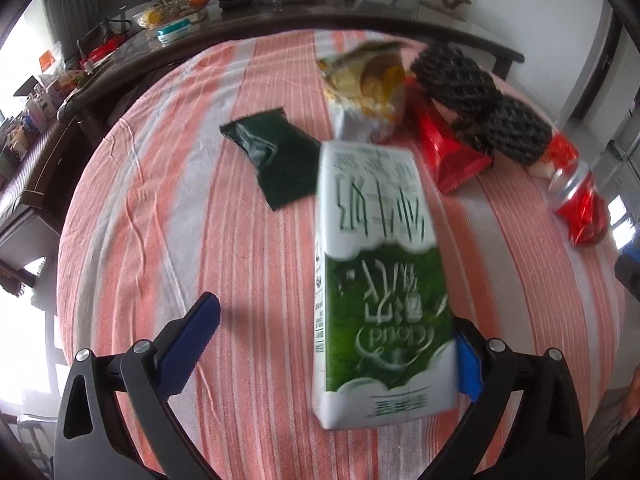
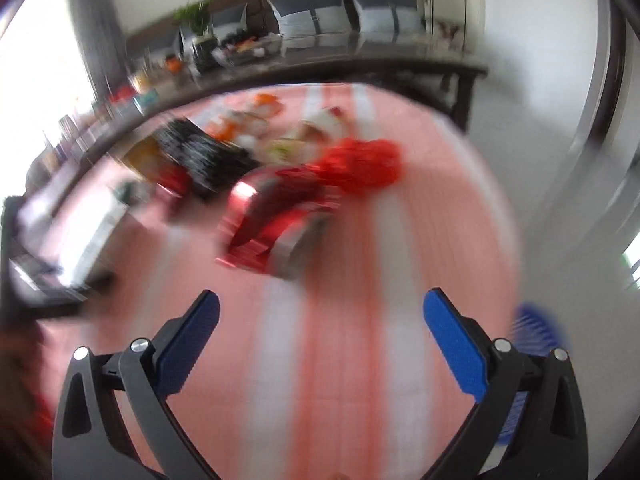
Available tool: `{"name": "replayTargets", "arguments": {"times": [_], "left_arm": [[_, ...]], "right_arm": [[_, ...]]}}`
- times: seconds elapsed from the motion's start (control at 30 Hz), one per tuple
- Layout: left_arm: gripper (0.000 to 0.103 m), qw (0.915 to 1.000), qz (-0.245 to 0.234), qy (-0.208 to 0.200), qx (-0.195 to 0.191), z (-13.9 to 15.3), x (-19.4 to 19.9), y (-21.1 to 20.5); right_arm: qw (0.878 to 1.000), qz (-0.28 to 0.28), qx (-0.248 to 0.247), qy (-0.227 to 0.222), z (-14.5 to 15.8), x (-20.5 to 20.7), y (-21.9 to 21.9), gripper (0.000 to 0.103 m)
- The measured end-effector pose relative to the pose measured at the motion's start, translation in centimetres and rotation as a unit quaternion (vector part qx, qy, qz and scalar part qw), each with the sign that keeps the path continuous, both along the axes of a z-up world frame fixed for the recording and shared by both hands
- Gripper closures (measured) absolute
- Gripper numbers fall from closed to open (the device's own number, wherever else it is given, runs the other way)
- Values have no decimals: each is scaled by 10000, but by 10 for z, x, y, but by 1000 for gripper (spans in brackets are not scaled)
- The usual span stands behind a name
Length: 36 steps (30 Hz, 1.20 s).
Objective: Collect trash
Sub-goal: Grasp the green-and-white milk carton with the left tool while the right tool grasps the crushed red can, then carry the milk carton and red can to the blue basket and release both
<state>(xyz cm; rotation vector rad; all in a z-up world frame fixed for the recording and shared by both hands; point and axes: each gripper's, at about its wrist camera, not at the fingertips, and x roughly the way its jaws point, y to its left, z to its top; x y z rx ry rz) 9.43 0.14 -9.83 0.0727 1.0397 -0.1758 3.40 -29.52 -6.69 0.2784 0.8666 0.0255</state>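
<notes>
A green and white milk carton [image 1: 380,280] lies on the striped tablecloth [image 1: 180,220], its near end between the open fingers of my left gripper [image 1: 332,340], close against the right pad [image 1: 468,368]. Beyond it lie a dark green wrapper [image 1: 276,160], a yellow snack bag [image 1: 368,88], red wrappers [image 1: 452,148] and a crushed red can [image 1: 580,204]. In the blurred right wrist view my right gripper [image 2: 320,328] is open and empty above the cloth, short of a crushed red can [image 2: 276,220] and a red wrapper [image 2: 368,160].
Two black woven pads [image 1: 476,96] lie among the trash. A dark wooden counter [image 1: 280,28] with fruit and boxes runs behind the table. A blue basket [image 2: 536,332] shows at the right edge of the right wrist view.
</notes>
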Motion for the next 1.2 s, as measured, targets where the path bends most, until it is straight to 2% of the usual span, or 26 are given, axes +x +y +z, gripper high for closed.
{"name": "replayTargets", "arguments": {"times": [0.03, 0.1, 0.17, 0.23, 0.27, 0.3, 0.33, 0.37, 0.5, 0.6, 0.7, 0.8, 0.83, 0.9, 0.97, 1.0, 1.07, 1.2], "left_arm": [[5, 10000, 18, -70, -43, 2, -1, 2], [9, 9998, 11, -147, -126, 5, -1, 5], [14, 9996, -115, -209, -182, 6, -2, 1], [27, 9992, -285, -271, 34, 5, -6, -7], [30, 9989, -353, -272, 115, 4, -9, -11], [33, 9986, -446, -238, 149, 3, -11, -13], [34, 9985, -496, -214, 131, 4, -13, -14], [35, 9983, -545, -193, 102, 5, -16, -14], [34, 9975, -690, -142, -47, 10, -21, -13], [22, 9974, -683, -123, -169, 12, -20, -14], [21, 9976, -653, -147, -173, 12, -14, -17], [21, 9979, -610, -118, -175, 9, -12, -20], [21, 9979, -610, -107, -178, 9, -12, -21], [25, 9978, -640, -113, -142, 8, -12, -24], [39, 9976, -677, -137, -32, 7, -11, -26], [52, 9976, -681, -142, 6, 6, -11, -26], [54, 9975, -675, -179, -40, 7, -13, -24], [55, 9948, -825, -216, -563, 24, -28, -20]], "right_arm": [[9993, -146, 333, 23, 2, 8, 4, 5], [9965, -484, 685, 35, 2, 26, 13, 5], [9909, -993, 885, 198, -5, 47, 18, 5], [9873, -1221, 920, 435, -14, 57, 16, 5], [9870, -1257, 860, 520, -16, 58, 14, 5], [9883, -1207, 737, 568, -17, 57, 12, 14], [9907, -1088, 577, 575, -16, 52, 10, 34], [9931, -944, 420, 553, -14, 45, 6, 36], [9978, -366, -48, 558, -10, 25, -13, 36], [9976, -30, -277, 637, -6, 19, -21, 34], [9973, -80, -407, 612, -2, 25, -22, 27], [9978, -47, -307, 587, 1, 33, -12, 22], [9977, -21, -332, 597, 1, 38, -8, 18], [9961, 30, -537, 696, -2, 46, 1, 17], [9950, -19, -624, 774, -3, 49, 3, 22], [9945, -32, -676, 796, -3, 49, 2, 42], [9950, -25, -650, 752, 0, 44, -2, 46], [9977, 330, -152, 571, 14, 25, -8, 47]]}}
